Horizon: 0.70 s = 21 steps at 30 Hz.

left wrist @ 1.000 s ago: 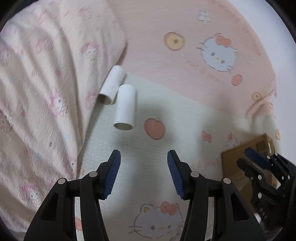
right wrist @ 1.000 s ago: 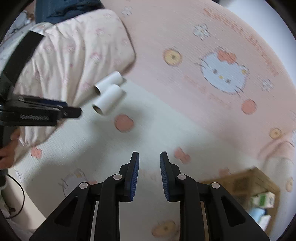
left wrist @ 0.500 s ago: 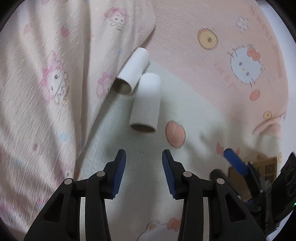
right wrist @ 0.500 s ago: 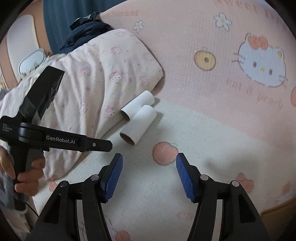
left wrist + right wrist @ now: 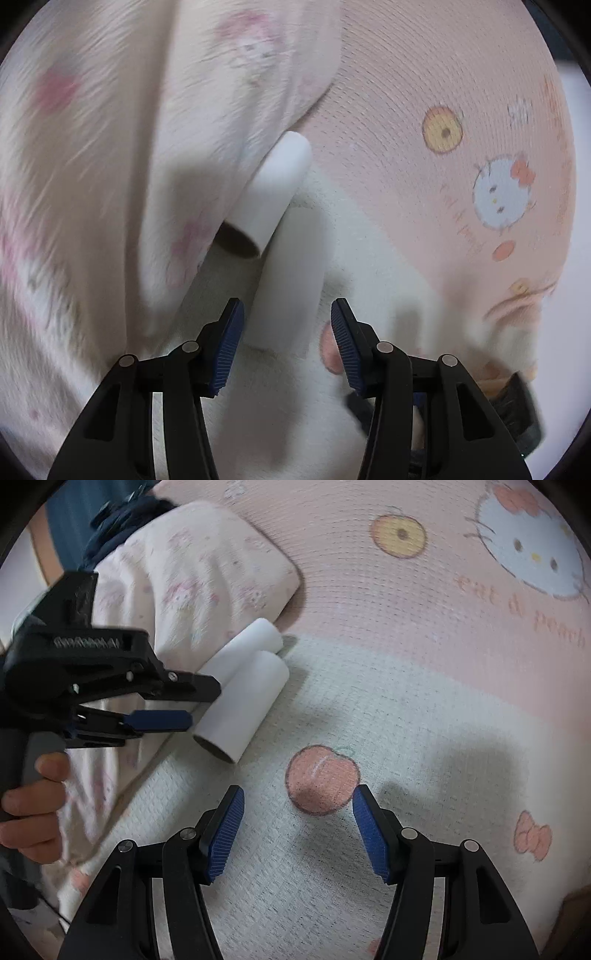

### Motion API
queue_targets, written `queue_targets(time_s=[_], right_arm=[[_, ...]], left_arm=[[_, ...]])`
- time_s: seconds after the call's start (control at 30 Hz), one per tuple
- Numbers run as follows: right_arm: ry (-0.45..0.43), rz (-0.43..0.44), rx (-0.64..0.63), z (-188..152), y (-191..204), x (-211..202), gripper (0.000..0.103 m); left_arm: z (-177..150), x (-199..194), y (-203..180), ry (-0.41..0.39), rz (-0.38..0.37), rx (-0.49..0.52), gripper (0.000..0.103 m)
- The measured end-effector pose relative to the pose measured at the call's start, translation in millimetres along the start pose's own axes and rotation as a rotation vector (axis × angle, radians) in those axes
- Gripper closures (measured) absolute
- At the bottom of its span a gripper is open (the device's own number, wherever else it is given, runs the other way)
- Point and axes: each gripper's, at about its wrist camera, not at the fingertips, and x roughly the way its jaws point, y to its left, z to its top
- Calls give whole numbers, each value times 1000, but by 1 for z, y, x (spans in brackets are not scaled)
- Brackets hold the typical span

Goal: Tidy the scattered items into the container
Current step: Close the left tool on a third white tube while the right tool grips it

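Near tube: We find the nearer cardboard tube (image 5: 291,280) lying on its side on the white part of the printed blanket (image 5: 406,709), its open end towards us and its near end between the left gripper's (image 5: 286,332) blue pads.
Far tube: The second cardboard tube (image 5: 275,195) lies touching the first on its far-left side, pressed against the pink pillow (image 5: 122,155), which we judge is what stops both from rolling.
Left gripper: Its jaws are opening, the pads standing clear of the tube on either side with a gap on the right; we think we widen them so as to straddle the tube across its width.
Right gripper: The right gripper (image 5: 297,834) has its jaws wide apart with nothing between them, hanging over the peach print (image 5: 321,779), to the near right of both tubes.
Hand: A person's hand (image 5: 33,805) grips the left tool's handle.
Container: Not visible in either view, so we cannot say where the tubes must go.
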Motion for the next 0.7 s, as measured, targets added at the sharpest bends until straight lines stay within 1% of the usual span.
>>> queue_targets(time_s=[0.07, 0.13, 0.2, 0.23, 0.27, 0.4, 0.47, 0.57, 0.7], right_arm=[[0, 9, 37, 3, -6, 1, 44], [9, 10, 56, 5, -11, 3, 44], [11, 5, 53, 7, -11, 4, 44], [11, 3, 50, 8, -11, 5, 44], [11, 5, 51, 7, -11, 4, 44], [-4, 21, 57, 10, -7, 5, 44], [2, 47, 52, 10, -5, 8, 44], [11, 59, 29, 7, -3, 10, 44], [27, 96, 22, 2, -4, 12, 44]], left_arm=[[-1, 3, -3, -5, 17, 34, 50], [-2, 9, -4, 17, 17, 36, 50], [-3, 16, -4, 46, 42, 22, 52], [-3, 19, -4, 62, 32, 9, 54], [-5, 22, -5, 78, 3, -8, 55], [-18, 30, -11, 116, -66, -35, 56], [-25, 33, -16, 124, -73, -29, 56], [-29, 33, -25, 112, -50, 5, 56], [-34, 30, -23, 120, -74, -3, 56]])
